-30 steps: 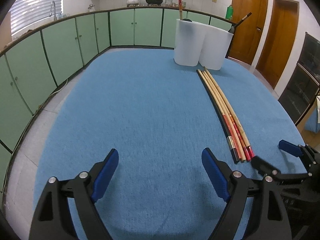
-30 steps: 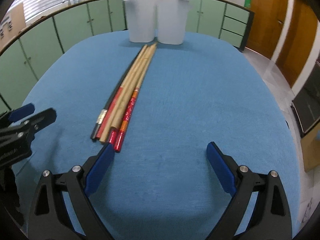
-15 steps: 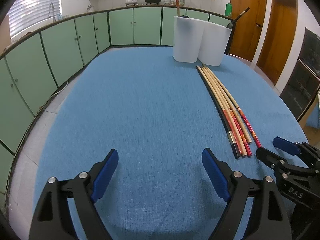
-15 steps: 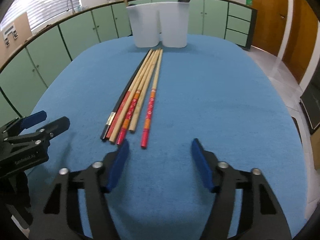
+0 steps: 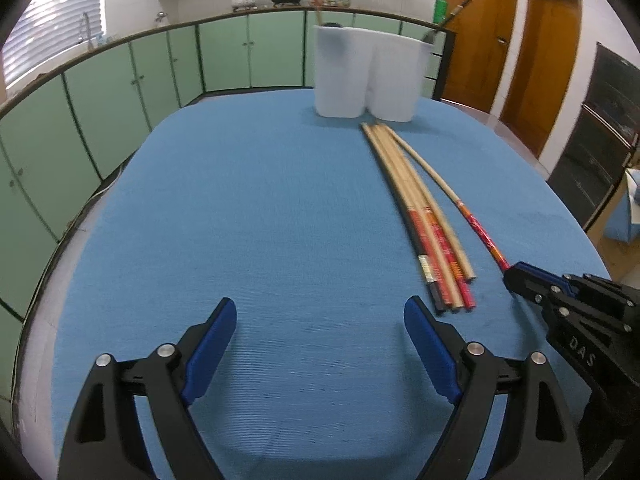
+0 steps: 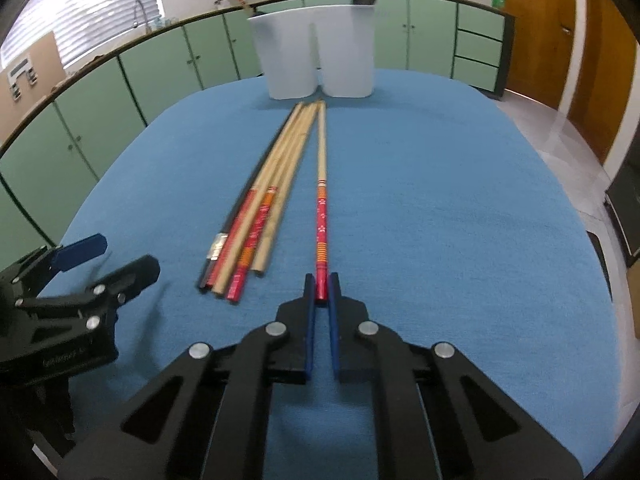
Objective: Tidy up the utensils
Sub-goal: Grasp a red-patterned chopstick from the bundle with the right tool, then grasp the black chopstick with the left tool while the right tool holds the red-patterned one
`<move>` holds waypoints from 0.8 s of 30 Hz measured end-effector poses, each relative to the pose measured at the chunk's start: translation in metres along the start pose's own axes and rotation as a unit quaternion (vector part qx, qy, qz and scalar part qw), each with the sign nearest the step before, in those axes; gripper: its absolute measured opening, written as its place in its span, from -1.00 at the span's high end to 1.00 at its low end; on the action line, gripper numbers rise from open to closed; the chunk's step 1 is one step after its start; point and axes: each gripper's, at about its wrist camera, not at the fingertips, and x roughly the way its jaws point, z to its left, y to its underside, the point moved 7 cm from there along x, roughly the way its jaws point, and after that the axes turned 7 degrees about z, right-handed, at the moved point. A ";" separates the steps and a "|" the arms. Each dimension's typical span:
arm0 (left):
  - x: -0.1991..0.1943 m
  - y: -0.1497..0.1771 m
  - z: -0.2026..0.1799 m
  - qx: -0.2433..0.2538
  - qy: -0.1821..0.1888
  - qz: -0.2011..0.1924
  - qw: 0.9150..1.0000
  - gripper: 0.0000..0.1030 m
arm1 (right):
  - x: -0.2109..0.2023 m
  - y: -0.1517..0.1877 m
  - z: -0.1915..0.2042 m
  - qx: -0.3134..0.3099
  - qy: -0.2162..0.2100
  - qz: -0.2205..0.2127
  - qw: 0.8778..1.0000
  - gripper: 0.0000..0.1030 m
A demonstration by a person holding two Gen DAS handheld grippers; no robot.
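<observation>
Several long chopsticks (image 6: pixel 256 208) lie bundled on the blue tablecloth (image 6: pixel 440 200), tips toward a white two-part holder (image 6: pixel 316 52). My right gripper (image 6: pixel 321 288) is shut on the near end of one red-patterned chopstick (image 6: pixel 321 200), which lies apart to the right of the bundle. In the left wrist view the bundle (image 5: pixel 424 216), the separate chopstick (image 5: pixel 452 196) and the right gripper (image 5: pixel 516 276) show at the right. My left gripper (image 5: pixel 320 320) is open and empty over the cloth, left of the bundle. The holder (image 5: pixel 368 76) has utensils standing in it.
Green cabinets (image 5: pixel 120 92) ring the table at the back and left. Wooden doors (image 5: pixel 516 40) stand at the right. A dark oven (image 5: pixel 600 136) is at the far right. The left gripper (image 6: pixel 80 276) shows at the left in the right wrist view.
My right gripper moved forward and closed on the end of the red-patterned chopstick, which has swung away from the bundle. The left gripper stayed open and nearly still.
</observation>
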 end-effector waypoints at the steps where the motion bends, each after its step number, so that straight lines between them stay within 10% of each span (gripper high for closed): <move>1: 0.001 0.000 -0.005 0.003 0.006 0.002 1.000 -0.64 | -0.001 0.001 -0.004 0.004 0.002 -0.001 1.000 0.90; 24: 0.010 -0.003 -0.014 -0.001 -0.018 0.015 1.000 -0.70 | -0.002 0.003 -0.027 0.027 -0.007 0.000 1.000 0.88</move>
